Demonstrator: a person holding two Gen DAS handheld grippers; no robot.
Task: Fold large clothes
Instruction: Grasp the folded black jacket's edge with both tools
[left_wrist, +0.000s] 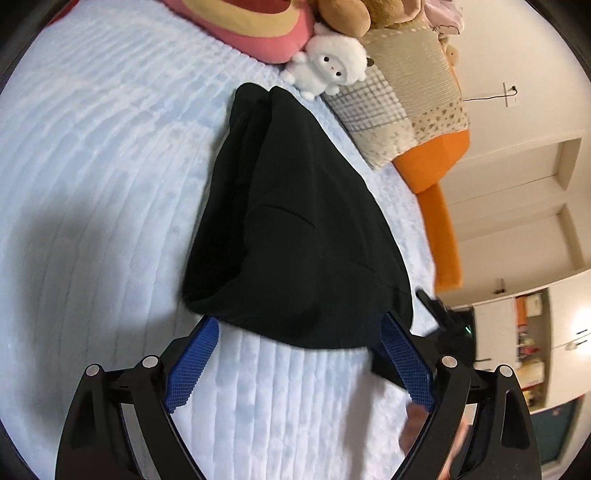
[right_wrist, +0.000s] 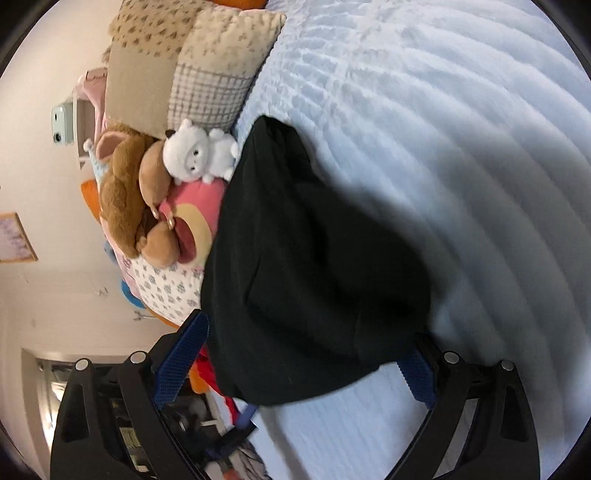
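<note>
Lying folded on the pale blue quilted bed: black garment, its far end close to a white plush lamb and a patchwork pillow. Brown plush toy and pink cushion piled beside the lamb. Left claw spread wide, blue pads at either side of the garment's near edge, not pressing on it. Right claw likewise wide apart, gripping nothing, near hem of the garment lying between its fingers. Both views blurred near the claws.
</note>
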